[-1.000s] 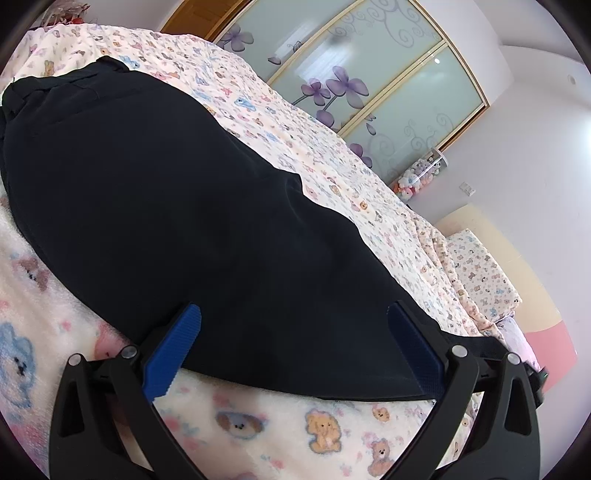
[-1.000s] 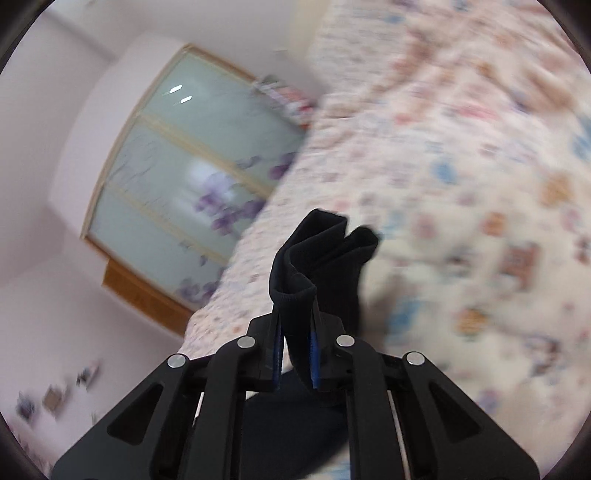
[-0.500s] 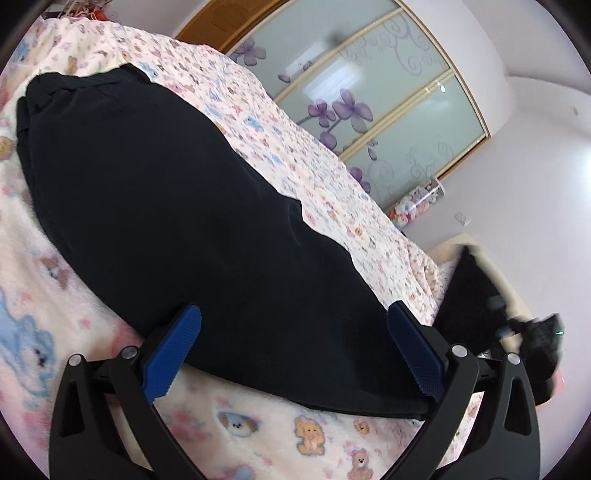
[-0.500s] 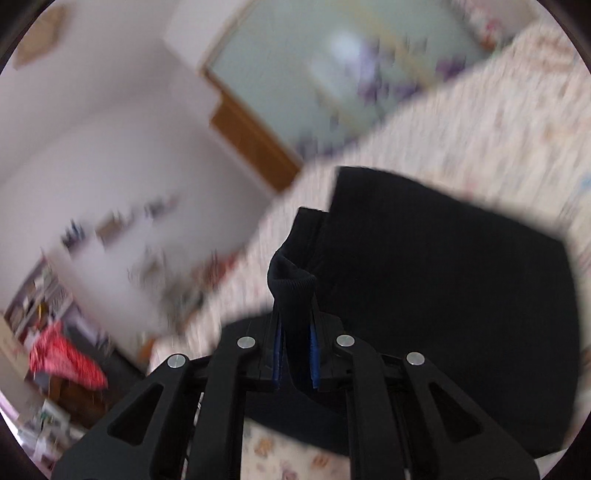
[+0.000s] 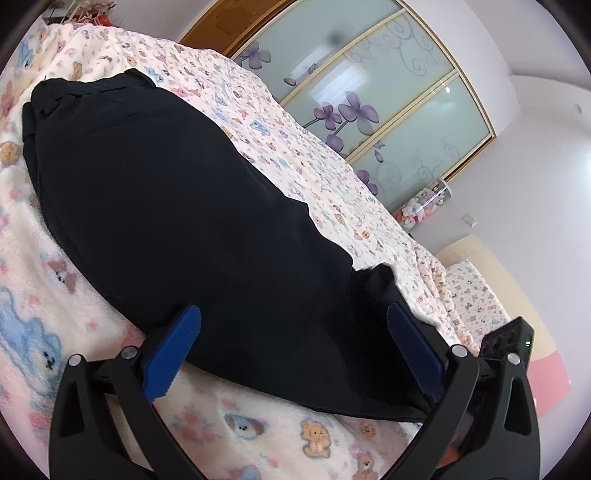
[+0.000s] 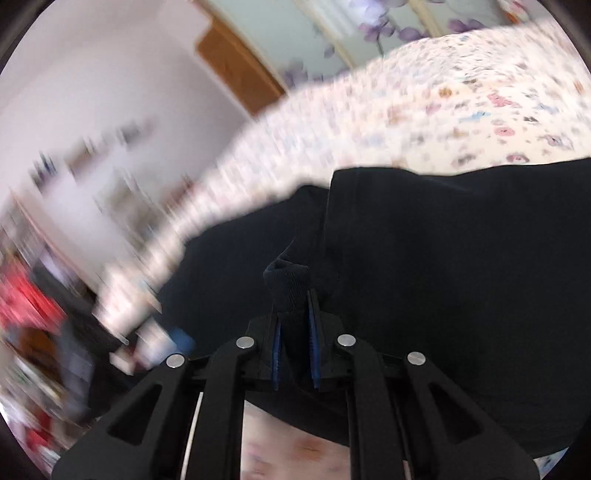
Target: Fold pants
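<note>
Black pants point(image 5: 177, 206) lie flat on the bed, waist toward 10 o'clock, one bunched hem point(image 6: 288, 284) lifted at 4 o'clock.

Two wrist cameras low over a bed, both looking across the same dark pants

The left wrist view sits close above the blanket point(image 5: 258, 428), tilted down, facing along the pants point(image 5: 184, 206) toward the sliding wardrobe doors point(image 5: 388, 110). The right wrist view, blurred, looks down onto the pants point(image 6: 443, 277) from very near, with the same blanket point(image 6: 461, 103) and doors point(image 6: 332, 22) behind.

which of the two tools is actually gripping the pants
The right tool: its blue pads pinch a bunch of the black pants. The left tool is open, holding nothing.
</note>
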